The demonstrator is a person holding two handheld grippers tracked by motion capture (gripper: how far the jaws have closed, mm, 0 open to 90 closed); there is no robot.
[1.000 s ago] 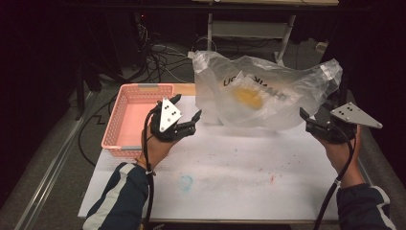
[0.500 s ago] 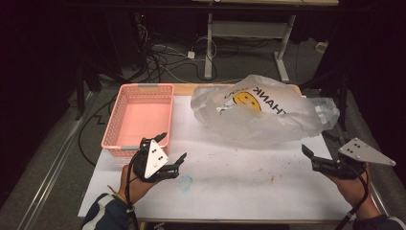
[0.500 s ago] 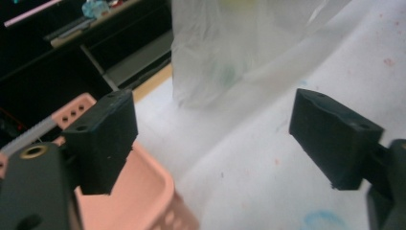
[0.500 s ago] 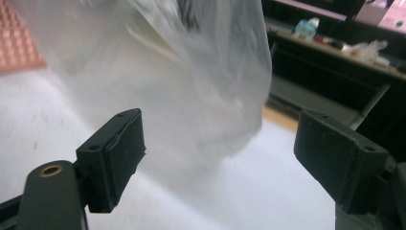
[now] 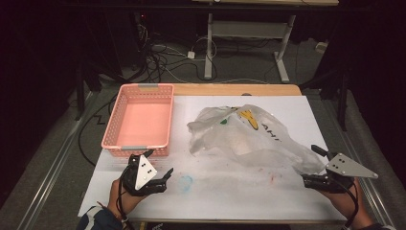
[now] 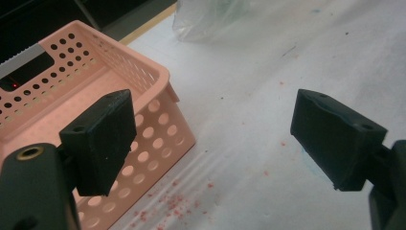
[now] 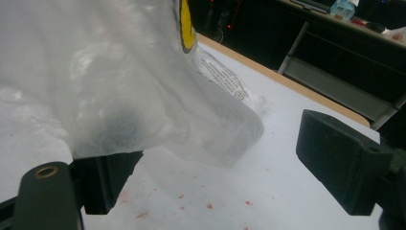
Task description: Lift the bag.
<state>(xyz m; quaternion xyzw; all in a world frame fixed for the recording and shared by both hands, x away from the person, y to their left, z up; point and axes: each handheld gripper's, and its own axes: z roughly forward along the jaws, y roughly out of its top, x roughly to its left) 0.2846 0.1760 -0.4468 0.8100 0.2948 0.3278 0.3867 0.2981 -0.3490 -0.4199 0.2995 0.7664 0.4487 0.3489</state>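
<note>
A clear, crumpled plastic bag (image 5: pixel 249 139) lies slack on the white table sheet (image 5: pixel 230 191), right of centre, with a yellow smiley print and dark lettering on its upper face and a small green mark near its left fold; whatever it may hold cannot be made out through the film. Compared with half a second ago the bag has dropped and spread flatter, nearer the front right of the table, and a second ago it was held up between both grippers at the far edge. In the right gripper view the bag's lower edge (image 7: pixel 143 96) drapes over one jaw of the right gripper (image 7: pixel 225 177), whose jaws stand wide apart and clamp nothing. In the high view this gripper (image 5: pixel 318 165) sits at the bag's right corner, touching or just beside it. The left gripper (image 5: pixel 155 167) has pulled back to the front left, well apart from the bag; its jaws (image 6: pixel 210 139) are spread wide with nothing between them, just beside the near corner of the pink basket (image 6: pixel 95 96). The pink perforated basket (image 5: pixel 139 143) stands at the left of the sheet, upright, its floor bare. Red specks (image 6: pixel 177 203) and a faint blue smudge (image 5: pixel 186 181) mark the sheet.
</note>
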